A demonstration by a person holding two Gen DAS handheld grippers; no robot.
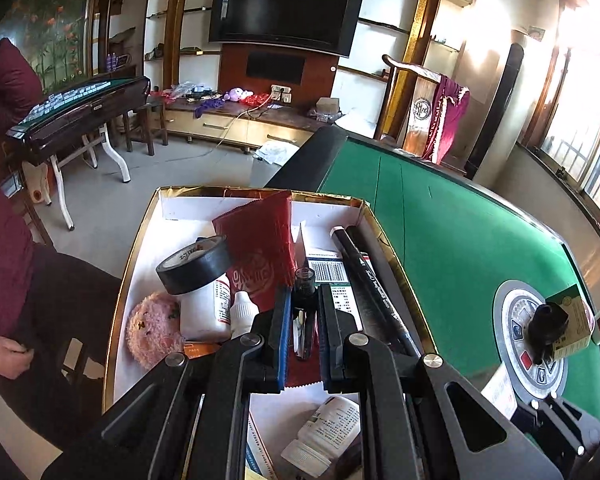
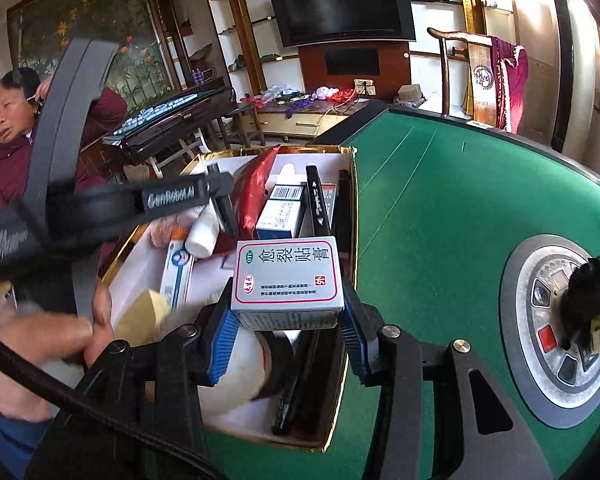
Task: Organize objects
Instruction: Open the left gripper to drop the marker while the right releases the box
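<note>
A white cardboard box with a gold rim (image 1: pixel 136 240) sits at the edge of the green table. Above it my left gripper (image 1: pixel 304 312) is shut on a small dark vial (image 1: pixel 305 280) with a ribbed cap. Inside the box lie a black tape roll (image 1: pixel 194 266), a red cloth (image 1: pixel 260 256), a pink fluffy item (image 1: pixel 152 330), white bottles (image 1: pixel 206 312) and a long black tube (image 1: pixel 374 280). My right gripper (image 2: pixel 288 320) is shut on a white medicine carton with a red border (image 2: pixel 287 276), held over the near part of the same box (image 2: pixel 350 208).
The green felt table (image 2: pixel 440 208) has a round metal console (image 2: pixel 540 360) in its middle, with a black bottle (image 2: pixel 588 292) and a small carton on it. A person in a maroon top (image 2: pixel 4 172) sits at the left. A hand (image 2: pixel 60 336) grips the left tool.
</note>
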